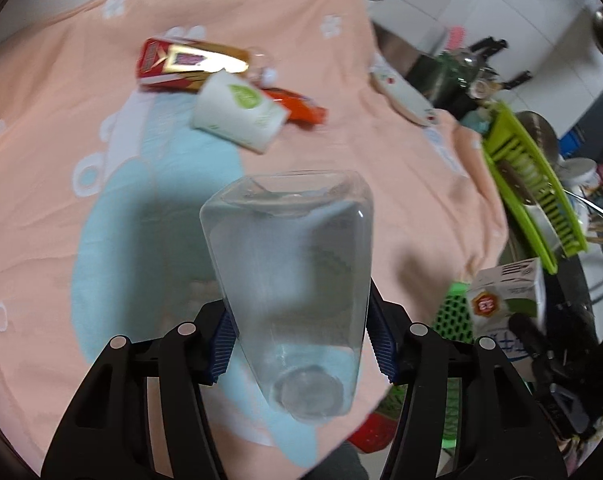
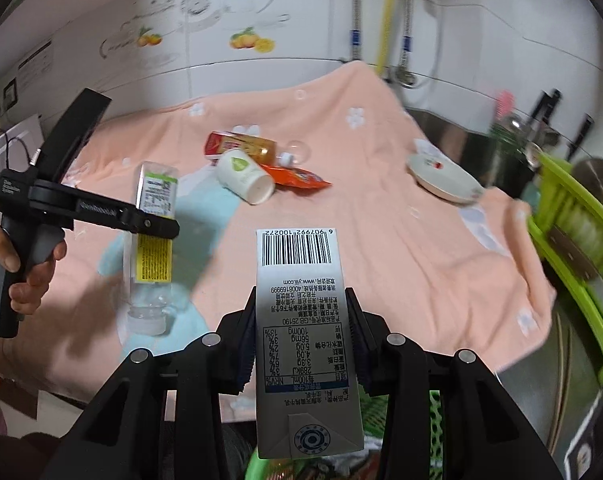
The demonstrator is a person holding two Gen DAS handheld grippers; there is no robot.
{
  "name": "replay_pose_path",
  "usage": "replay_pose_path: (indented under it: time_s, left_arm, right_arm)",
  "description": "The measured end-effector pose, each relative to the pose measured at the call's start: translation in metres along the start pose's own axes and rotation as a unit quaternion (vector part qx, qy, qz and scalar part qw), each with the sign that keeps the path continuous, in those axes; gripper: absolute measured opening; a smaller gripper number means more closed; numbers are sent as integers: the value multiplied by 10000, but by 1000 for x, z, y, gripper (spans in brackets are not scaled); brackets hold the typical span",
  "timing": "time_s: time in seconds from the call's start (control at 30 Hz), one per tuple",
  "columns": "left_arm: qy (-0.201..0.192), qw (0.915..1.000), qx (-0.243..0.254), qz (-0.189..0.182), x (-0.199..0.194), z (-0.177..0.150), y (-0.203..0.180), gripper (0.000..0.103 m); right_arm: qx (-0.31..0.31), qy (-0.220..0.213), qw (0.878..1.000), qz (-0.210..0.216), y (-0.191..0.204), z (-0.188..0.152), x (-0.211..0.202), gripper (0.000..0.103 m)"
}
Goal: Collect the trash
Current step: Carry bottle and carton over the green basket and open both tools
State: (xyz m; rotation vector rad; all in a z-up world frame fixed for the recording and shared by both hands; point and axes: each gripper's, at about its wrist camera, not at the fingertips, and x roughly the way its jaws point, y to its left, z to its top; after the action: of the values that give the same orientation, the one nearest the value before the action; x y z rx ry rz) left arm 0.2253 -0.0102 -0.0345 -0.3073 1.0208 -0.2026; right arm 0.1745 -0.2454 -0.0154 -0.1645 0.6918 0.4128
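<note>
- Left wrist view is showing the left gripper [image 1: 301, 344] clamping a clear plastic bottle [image 1: 289, 280] between its blue pads [image 1: 381, 344], the bottle's cap end pointing back toward the camera and its base pointing forward.
- Ahead of that gripper, a white paper cup [image 1: 237, 116] is lying on its side on the peach cloth [image 1: 41, 140], with a red and gold pack [image 1: 185, 66] just beyond it and an orange wrapper [image 1: 301, 108] poking out to its right.
- Right wrist view is showing the right gripper [image 2: 301, 344] gripping a milk carton [image 2: 305, 340] by its two sides, barcode end pointing forward.
- Below that carton, a green mesh basket [image 2: 429, 428] is sitting under the gripper.
- To the right gripper's left, the person's hand [image 2: 17, 264] is holding the left gripper's handle, and the bottle is hanging cap downward from it above the cloth.
- Forward and to the right of the right gripper, a white plate [image 2: 441, 178] is resting on the cloth, and a green dish rack [image 2: 573, 240] is standing further right, off the cloth's edge.
</note>
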Motion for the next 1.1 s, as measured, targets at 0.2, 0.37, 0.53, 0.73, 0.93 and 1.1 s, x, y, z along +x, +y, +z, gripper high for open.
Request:
replay_pose_path:
  time_s: [0.2, 0.37, 0.53, 0.73, 0.93, 1.1]
  left_arm:
    - [14, 9992, 253, -306, 0, -6, -37, 56]
    - [71, 9978, 439, -501, 3, -12, -63, 56]
    - [150, 9950, 672, -718, 6, -18, -91, 56]
    - [241, 9913, 907, -927, 9, -28, -119, 56]
    - [331, 9876, 1082, -1089, 11, -36, -142, 56]
    - [413, 9850, 1192, -1179, 14, -42, -155, 56]
  right_arm:
    - [246, -32, 9993, -292, -16, -25, -24, 38]
    - [418, -58, 9979, -489, -27, -40, -41, 38]
    - [638, -61, 9960, -621, -37, -54, -53, 38]
    - [936, 45, 9926, -775, -48, -75, -60, 38]
    - [1148, 124, 9889, -933, -59, -90, -68, 39]
    - [1300, 135, 9863, -1006, -65, -99, -74, 39]
